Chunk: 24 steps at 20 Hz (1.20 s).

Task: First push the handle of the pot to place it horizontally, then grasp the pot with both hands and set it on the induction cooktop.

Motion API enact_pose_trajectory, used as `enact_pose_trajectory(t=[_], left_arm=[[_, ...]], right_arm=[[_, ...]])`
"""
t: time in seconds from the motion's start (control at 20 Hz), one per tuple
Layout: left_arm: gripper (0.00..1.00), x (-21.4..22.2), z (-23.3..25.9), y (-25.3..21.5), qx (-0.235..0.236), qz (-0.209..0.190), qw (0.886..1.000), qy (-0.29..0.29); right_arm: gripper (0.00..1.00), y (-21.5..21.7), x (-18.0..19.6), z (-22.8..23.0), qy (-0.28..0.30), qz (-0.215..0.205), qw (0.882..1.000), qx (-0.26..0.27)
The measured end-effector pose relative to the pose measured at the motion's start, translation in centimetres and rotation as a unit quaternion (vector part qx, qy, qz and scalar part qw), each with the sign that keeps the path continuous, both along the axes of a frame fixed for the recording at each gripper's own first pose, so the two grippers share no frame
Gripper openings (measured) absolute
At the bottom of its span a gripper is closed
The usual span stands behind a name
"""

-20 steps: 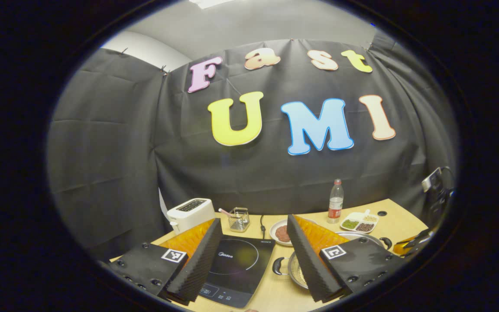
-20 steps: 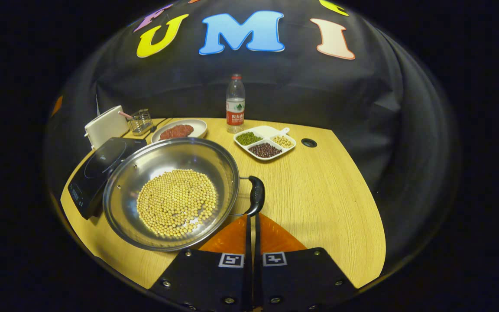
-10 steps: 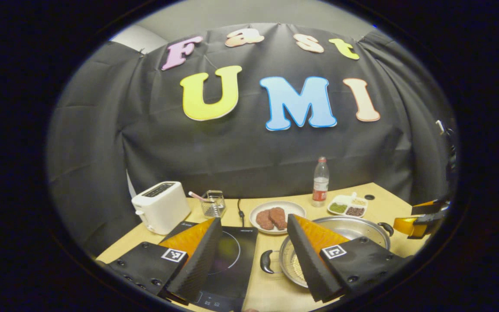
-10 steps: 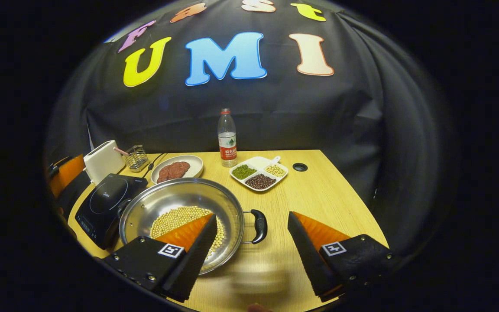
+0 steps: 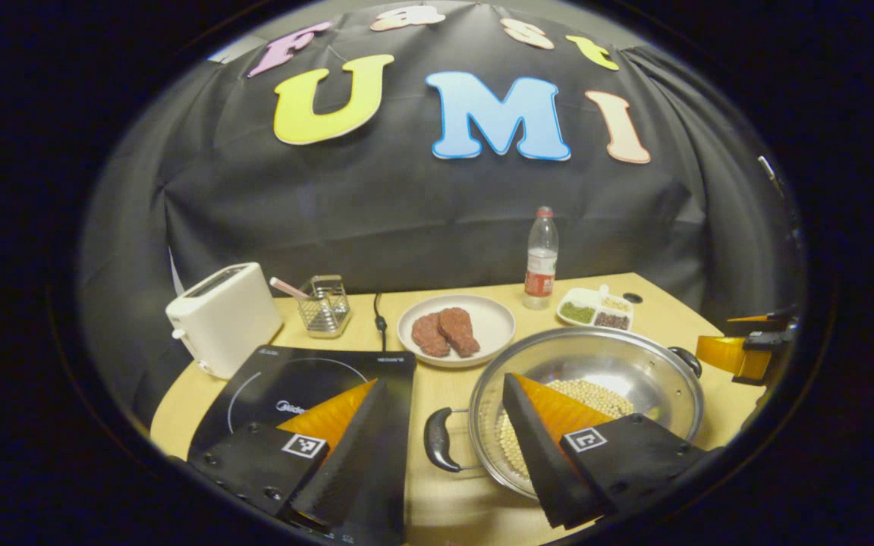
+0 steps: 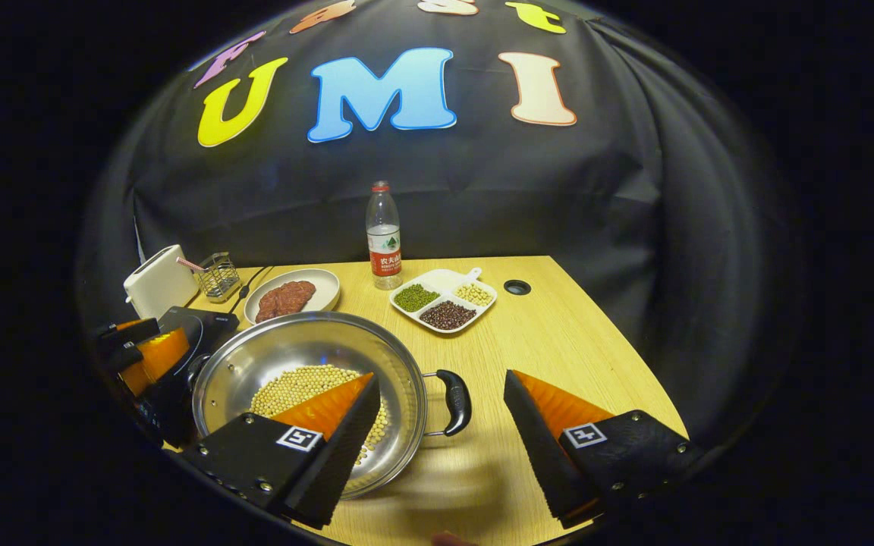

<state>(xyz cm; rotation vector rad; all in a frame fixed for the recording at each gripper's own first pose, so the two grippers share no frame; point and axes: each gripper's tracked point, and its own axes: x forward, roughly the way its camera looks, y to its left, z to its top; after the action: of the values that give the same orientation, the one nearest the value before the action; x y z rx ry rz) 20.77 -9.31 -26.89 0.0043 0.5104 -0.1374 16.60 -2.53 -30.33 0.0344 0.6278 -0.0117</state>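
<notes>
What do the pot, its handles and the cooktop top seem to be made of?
The wide shallow pot holding yellow beans looks like polished stainless steel: bright and mirror-like. Its black loop handles look like glossy plastic on thin wire brackets, though that is a guess. The black induction cooktop appears to have a smooth glass top with a faint sheen and a printed ring.

1. Round shiny steel pot (image 6: 308,371) with two black side handles holds yellow beans, upright near the table's front edge.
2. Flat black glass induction cooktop (image 5: 293,387) lies just beside it, toward the table's left edge.
</notes>
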Motion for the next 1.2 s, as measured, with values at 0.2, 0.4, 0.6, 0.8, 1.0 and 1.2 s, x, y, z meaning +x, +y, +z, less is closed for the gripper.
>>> enact_pose_trajectory(t=[0.2,0.4,0.6,0.8,1.0,1.2], left_arm=[[0.98,0.1,-3.8,-1.0,-0.004,-0.004,0.999,0.051],[0.98,0.1,-6.6,-1.4,-0.008,-0.004,0.996,0.094],[0.98,0.1,-7.8,-1.3,-0.009,-0.003,0.993,0.114],[0.92,0.3,-7.9,-1.3,-0.005,0.002,0.993,0.114],[0.87,0.6,-8.2,-0.7,0.001,0.011,0.993,0.114],[0.69,0.8,-8.3,-0.5,0.006,0.015,0.994,0.112]], right_arm=[[1.00,0.1,0.2,-1.2,0.012,0.002,1.000,-0.007],[1.00,0.3,0.2,-2.8,0.027,0.013,0.999,-0.020],[0.99,0.4,0.2,-4.7,0.052,0.019,0.998,-0.019],[0.76,0.0,0.1,-5.8,0.072,0.009,0.997,-0.014],[0.63,0.1,0.3,-5.8,0.074,0.002,0.997,-0.009],[0.64,0.0,0.3,-6.4,0.080,-0.003,0.997,-0.007]])
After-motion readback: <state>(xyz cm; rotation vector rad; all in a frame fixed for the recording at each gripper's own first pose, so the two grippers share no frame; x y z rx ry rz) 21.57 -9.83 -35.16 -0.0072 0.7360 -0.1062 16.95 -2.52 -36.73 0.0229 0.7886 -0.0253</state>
